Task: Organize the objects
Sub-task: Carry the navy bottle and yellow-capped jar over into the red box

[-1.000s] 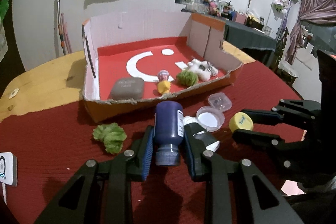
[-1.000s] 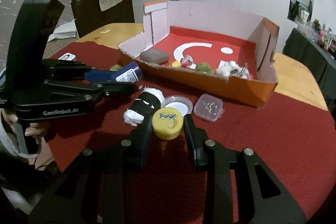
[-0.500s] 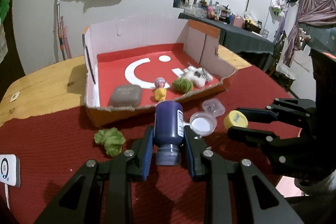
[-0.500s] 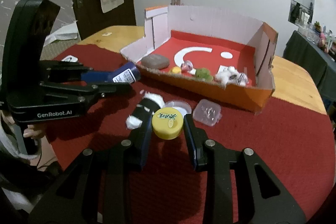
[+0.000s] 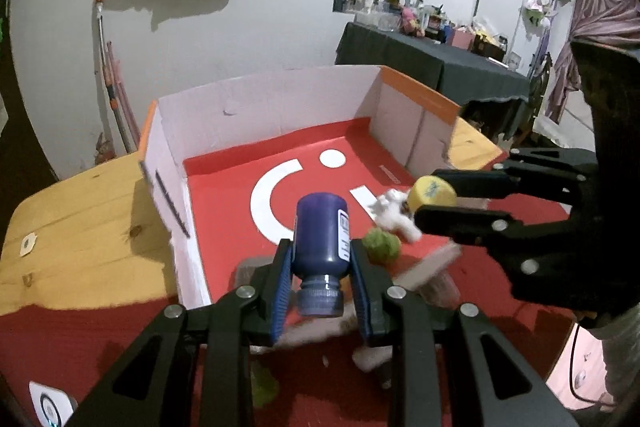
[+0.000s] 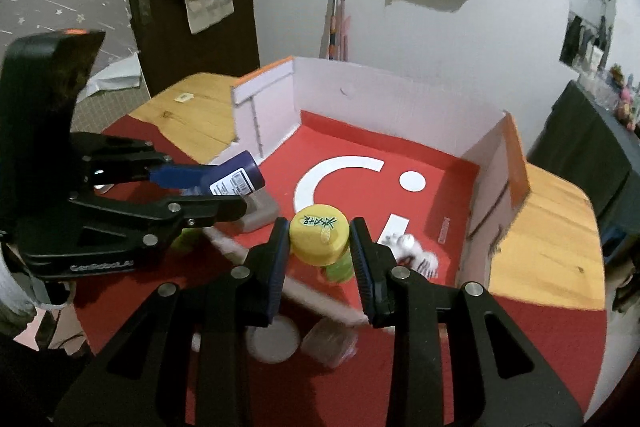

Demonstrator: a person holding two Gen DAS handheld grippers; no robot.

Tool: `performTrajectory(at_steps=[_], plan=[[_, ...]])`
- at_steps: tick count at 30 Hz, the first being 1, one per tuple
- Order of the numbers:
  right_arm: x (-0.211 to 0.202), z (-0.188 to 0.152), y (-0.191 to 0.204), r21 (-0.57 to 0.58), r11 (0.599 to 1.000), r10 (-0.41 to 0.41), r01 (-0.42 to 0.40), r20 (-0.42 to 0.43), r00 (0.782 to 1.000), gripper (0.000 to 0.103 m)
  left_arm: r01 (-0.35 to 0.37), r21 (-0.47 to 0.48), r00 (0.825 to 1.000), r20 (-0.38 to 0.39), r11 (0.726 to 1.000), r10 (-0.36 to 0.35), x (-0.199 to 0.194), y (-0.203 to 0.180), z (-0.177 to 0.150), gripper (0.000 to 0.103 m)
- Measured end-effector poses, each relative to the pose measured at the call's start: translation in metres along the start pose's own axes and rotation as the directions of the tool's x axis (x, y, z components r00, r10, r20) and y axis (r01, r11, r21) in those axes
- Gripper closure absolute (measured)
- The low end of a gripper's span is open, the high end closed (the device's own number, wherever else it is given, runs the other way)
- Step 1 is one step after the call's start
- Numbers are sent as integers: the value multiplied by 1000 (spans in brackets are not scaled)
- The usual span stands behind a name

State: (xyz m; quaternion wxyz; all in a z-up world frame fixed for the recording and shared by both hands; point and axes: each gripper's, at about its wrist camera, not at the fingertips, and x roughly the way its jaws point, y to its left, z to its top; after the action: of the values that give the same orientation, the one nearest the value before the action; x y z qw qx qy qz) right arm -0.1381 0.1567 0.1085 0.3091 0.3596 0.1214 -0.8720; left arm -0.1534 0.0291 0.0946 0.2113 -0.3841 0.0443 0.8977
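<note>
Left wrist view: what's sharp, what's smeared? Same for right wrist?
Left wrist: the blue bottle between the fingers is sharp, the items on the red cloth below are motion-smeared. Right wrist: the yellow cap is sharp, the white lid is blurred. Both views bow at the edges and vignette.

**Two wrist views over one box**

Both fisheye cameras look steeply down along their hand-held grippers, close above the tabletop's (image 5: 72, 227) near edge. Both share the cardboard box (image 5: 256, 107) (image 6: 380, 87); each also sees the other hand-held gripper.
</note>
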Motion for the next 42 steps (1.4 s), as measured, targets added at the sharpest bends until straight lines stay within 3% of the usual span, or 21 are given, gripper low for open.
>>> performTrajectory(at_steps=[8, 18, 28, 42], plan=[[54, 13, -27, 9, 1000, 8, -7, -136, 991, 74, -13, 0, 995, -98, 1000, 13, 47, 15, 23, 74], [98, 14, -41, -17, 1000, 19, -25, -284, 959, 74, 3, -13, 978, -209, 1000, -6, 91, 31, 29, 74], [111, 11, -48, 0, 999, 49, -52, -343, 938, 74, 7, 14, 962, -272, 1000, -3, 104, 29, 23, 74], [119, 13, -54, 8, 999, 50, -51, -385, 921, 73, 4, 33, 960, -278, 999, 6, 99, 30, 23, 74]])
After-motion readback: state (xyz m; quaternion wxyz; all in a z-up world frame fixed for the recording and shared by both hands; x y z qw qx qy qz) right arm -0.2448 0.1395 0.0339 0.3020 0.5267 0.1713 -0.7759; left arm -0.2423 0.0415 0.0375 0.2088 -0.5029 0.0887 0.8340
